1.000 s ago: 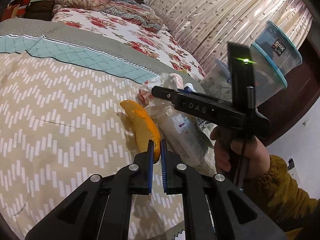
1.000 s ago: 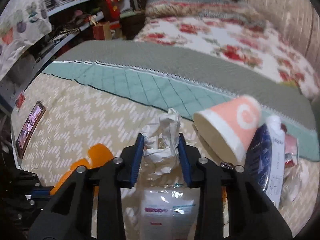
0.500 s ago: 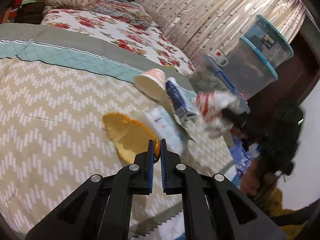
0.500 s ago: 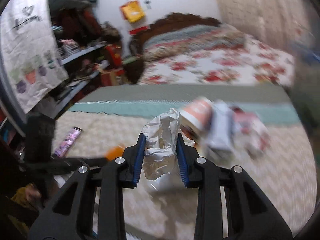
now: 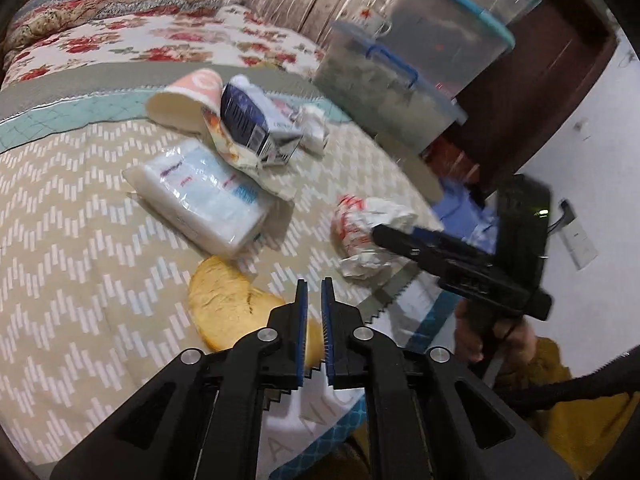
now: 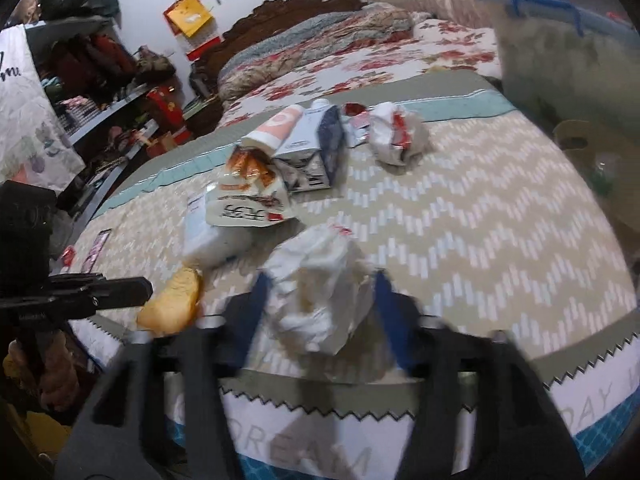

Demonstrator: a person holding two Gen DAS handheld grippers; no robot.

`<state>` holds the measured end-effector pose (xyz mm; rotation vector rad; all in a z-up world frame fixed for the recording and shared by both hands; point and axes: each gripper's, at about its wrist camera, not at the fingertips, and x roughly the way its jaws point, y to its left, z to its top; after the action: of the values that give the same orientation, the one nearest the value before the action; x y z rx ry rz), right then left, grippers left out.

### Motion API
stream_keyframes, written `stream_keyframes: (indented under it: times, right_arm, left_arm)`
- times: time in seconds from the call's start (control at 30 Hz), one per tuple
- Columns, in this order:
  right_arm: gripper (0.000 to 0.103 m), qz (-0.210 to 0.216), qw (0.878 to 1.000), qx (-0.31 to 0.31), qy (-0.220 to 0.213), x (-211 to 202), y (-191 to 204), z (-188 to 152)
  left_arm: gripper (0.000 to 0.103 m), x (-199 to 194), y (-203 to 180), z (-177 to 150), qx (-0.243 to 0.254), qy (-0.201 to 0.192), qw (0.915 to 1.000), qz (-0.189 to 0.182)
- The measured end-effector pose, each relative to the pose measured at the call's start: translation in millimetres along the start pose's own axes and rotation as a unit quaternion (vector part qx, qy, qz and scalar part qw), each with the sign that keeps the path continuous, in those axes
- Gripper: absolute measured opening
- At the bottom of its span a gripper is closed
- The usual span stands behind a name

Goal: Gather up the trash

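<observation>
Right gripper [image 6: 318, 306]: blurred in its own view, blue pads spread wide, jaws just been opening; a crumpled white paper wad with red print [image 6: 320, 288] sits between them, with gaps showing on both sides, so the pads look clear of it, though the blur makes it hard to say for sure. The wad is over the near edge of the beige zigzag-patterned bedspread [image 6: 480, 220]; whether it rests on the cloth I cannot tell. In the left wrist view the same wad [image 5: 366, 236] lies at 1 o'clock from the left gripper [image 5: 314, 320], with the right gripper's black finger across it. Left gripper: jaws just opened a crack, a narrow slit between the blue pads; the curved orange peel piece [image 5: 228, 312] lies at 9 to 10 o'clock of the tips, its near end behind the left finger and showing in the slit low down, whether the pads touch it cannot be told. Farther up the bed, at 11 o'clock: clear plastic tissue pack [image 5: 204, 196], then blue-and-white carton [image 5: 256, 128], pink paper cup on its side [image 5: 188, 96] and an orange-printed snack wrapper [image 6: 248, 192]. A second crumpled white-and-red paper ball [image 6: 396, 136] lies at 1 o'clock in the right wrist view, well apart from the tongs.
</observation>
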<state>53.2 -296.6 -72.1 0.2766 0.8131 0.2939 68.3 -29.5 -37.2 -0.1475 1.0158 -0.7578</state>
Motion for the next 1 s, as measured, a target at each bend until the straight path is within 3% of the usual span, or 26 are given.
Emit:
stream_keyframes:
  times: [0.03, 0.1, 0.27, 0.4, 0.53, 0.6, 0.67, 0.7, 0.73, 0.77, 0.8, 0.9, 1.0]
  right_arm:
    - [0.072, 0.001, 1.000, 0.003, -0.006, -2.3, -1.8, -0.9]
    - [0.073, 0.007, 1.000, 0.005, -0.011, -5.6, -4.5, -3.1]
    - [0.076, 0.011, 1.000, 0.005, -0.013, -7.8, -9.2, -7.8]
    - [0.077, 0.017, 1.000, 0.005, -0.007, -2.8, -9.8, -8.8]
    - [0.077, 0.022, 1.000, -0.002, 0.003, 6.0, -5.2, -9.4]
    - [0.077, 0.023, 1.000, -0.005, 0.009, 10.2, -2.9, -10.9]
    - [0.077, 0.022, 1.000, -0.008, 0.014, 15.2, -1.2, -10.3]
    - [0.071, 0.022, 1.000, -0.011, 0.017, 18.0, -0.2, -10.1]
    - [0.061, 0.025, 0.999, -0.017, 0.024, 21.6, 2.4, -10.8]
    - [0.037, 0.029, 0.999, -0.024, 0.033, 25.6, 4.4, -11.1]
    - [0.030, 0.038, 0.998, -0.026, 0.036, 27.5, 5.5, -11.3]
    - [0.024, 0.037, 0.999, -0.027, 0.022, 21.9, 4.0, -11.5]
    - [0.023, 0.029, 1.000, 0.000, 0.000, 11.1, -15.4, -8.7]
  left_arm:
    - [0.034, 2.0, 0.8, 1.2, -0.005, 0.003, 0.9999, 0.010]
    - [0.055, -3.0, 7.0, 2.9, -0.019, -0.010, 0.9996, 0.021]
    - [0.059, -18.2, 29.6, 7.3, -0.053, -0.027, 0.9975, 0.039]
    - [0.064, -13.4, 44.5, 5.4, -0.072, -0.012, 0.9965, 0.040]
    - [0.066, -1.7, 44.4, -0.2, -0.061, 0.009, 0.9971, 0.043]
    - [0.063, 3.8, 43.2, -3.7, -0.055, 0.017, 0.9976, 0.038]
    - [0.035, 9.0, 38.4, -8.0, -0.041, 0.024, 0.9983, 0.034]
    - [0.008, 12.6, 35.6, -10.0, -0.035, 0.032, 0.9984, 0.030]
    - [0.005, 16.2, 32.7, -11.8, -0.030, 0.041, 0.9985, 0.018]
    - [0.005, 17.1, 28.0, -12.7, -0.024, 0.041, 0.9988, 0.015]
    - [0.004, 16.6, 23.5, -12.1, -0.016, 0.038, 0.9990, 0.018]
    - [0.004, 14.4, 10.2, -3.2, -0.007, 0.031, 0.9995, 0.007]
    - [0.004, 18.6, -2.3, 11.3, -0.006, 0.027, 0.9996, -0.007]
